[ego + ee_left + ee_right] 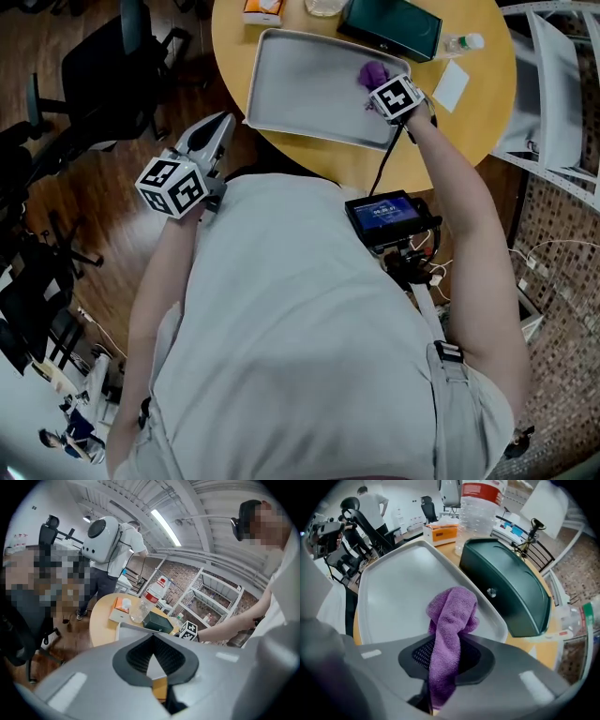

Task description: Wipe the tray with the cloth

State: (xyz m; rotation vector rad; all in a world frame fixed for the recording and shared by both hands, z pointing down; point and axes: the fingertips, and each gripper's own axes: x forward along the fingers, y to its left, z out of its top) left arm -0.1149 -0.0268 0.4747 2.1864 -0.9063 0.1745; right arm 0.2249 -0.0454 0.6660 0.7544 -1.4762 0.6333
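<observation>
Between right gripper (443, 662) jaws, cloth (453, 615)

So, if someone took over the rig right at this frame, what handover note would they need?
Left hand-held gripper: shut, empty, held off the table's edge, away from the tray.
Right hand-held gripper: shut on the purple cloth, over the tray's right side.
Tray: flat on the round table, beside a dark green case.
Done: cloth gripped and brought to the tray; how much is wiped cannot be told.
To do: sweep the cloth over the tray's surface.
</observation>
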